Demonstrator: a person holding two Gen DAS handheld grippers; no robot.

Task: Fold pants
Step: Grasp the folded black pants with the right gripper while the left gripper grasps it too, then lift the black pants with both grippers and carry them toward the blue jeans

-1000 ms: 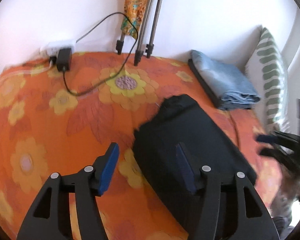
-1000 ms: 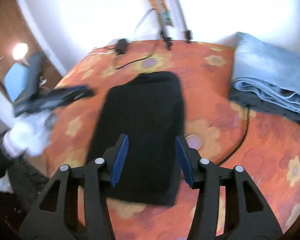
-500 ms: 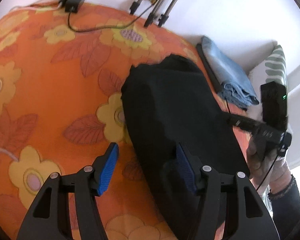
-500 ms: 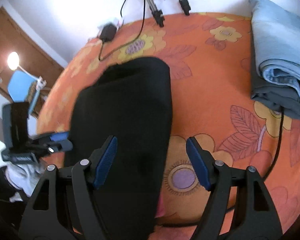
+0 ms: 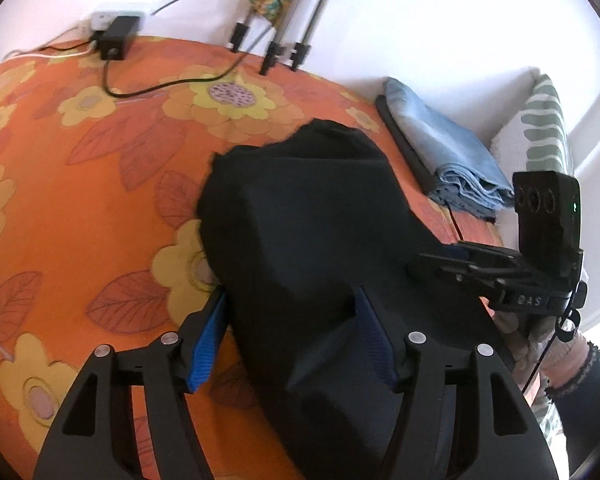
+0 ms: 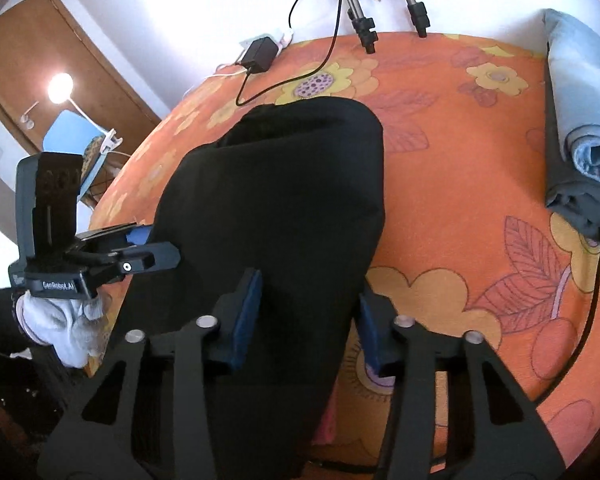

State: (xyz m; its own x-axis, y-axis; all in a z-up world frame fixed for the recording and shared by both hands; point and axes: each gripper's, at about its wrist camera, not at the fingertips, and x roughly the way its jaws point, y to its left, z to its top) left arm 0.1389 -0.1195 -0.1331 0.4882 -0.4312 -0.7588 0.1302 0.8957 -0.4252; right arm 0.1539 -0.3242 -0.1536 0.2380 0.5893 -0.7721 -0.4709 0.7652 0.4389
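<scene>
Folded black pants (image 5: pixel 315 224) lie on the orange flowered bedspread (image 5: pixel 80 168); they also fill the middle of the right wrist view (image 6: pixel 276 200). My left gripper (image 5: pixel 288 336) is open, its jaws set either side of the pants' near left edge, with cloth rising between them. My right gripper (image 6: pixel 305 318) is open, its jaws set either side of the pants' near right edge. Each gripper shows in the other's view, the right one (image 5: pixel 459 260) and the left one (image 6: pixel 140 256), both at the pants' near end.
A stack of folded blue and grey clothes (image 5: pixel 443 156) lies on the bed's right side (image 6: pixel 579 152). A black charger and cable (image 5: pixel 116 42) and tripod legs (image 5: pixel 276 52) stand at the far wall. A striped pillow (image 5: pixel 547 132) is at the right.
Both grippers have come down and forward onto the near end of the pants. The right gripper's jaws have narrowed a little around the cloth edge. The pants' near end has bunched up.
</scene>
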